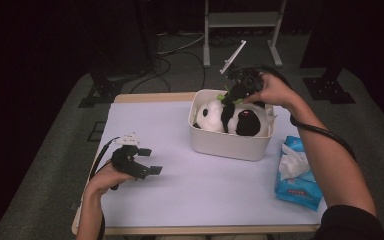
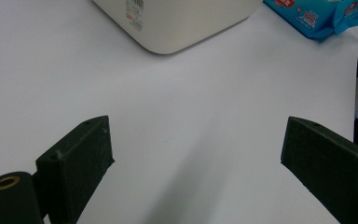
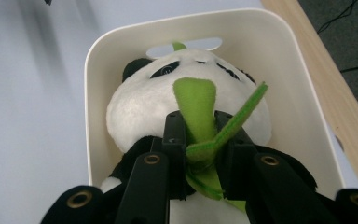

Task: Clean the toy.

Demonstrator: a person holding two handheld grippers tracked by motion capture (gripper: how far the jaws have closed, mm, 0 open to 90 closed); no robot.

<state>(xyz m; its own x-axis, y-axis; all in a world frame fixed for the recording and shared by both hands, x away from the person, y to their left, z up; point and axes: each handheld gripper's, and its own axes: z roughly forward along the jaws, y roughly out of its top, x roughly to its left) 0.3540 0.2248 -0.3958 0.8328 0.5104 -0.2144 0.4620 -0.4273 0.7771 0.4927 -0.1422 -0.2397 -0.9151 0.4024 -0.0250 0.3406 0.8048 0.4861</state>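
Observation:
A black-and-white plush panda (image 1: 230, 117) lies in a cream plastic bin (image 1: 225, 144) at the back right of the table. In the right gripper view the panda's white head (image 3: 144, 107) fills the bin (image 3: 98, 51), and a green felt leaf (image 3: 198, 109) stands up between the jaws. My right gripper (image 1: 230, 96) (image 3: 200, 133) reaches down over the bin's far side, shut on that green leaf. My left gripper (image 1: 150, 161) (image 2: 196, 154) hovers low over the bare white tabletop (image 2: 168, 93) at the front left, open with nothing between its jaws.
A blue pack of wet tissues (image 1: 296, 175) (image 2: 317, 16) lies at the table's right edge, near the right forearm. The bin's corner (image 2: 177, 23) sits ahead of the left gripper. A metal stand (image 1: 242, 30) and cables are on the floor beyond the table.

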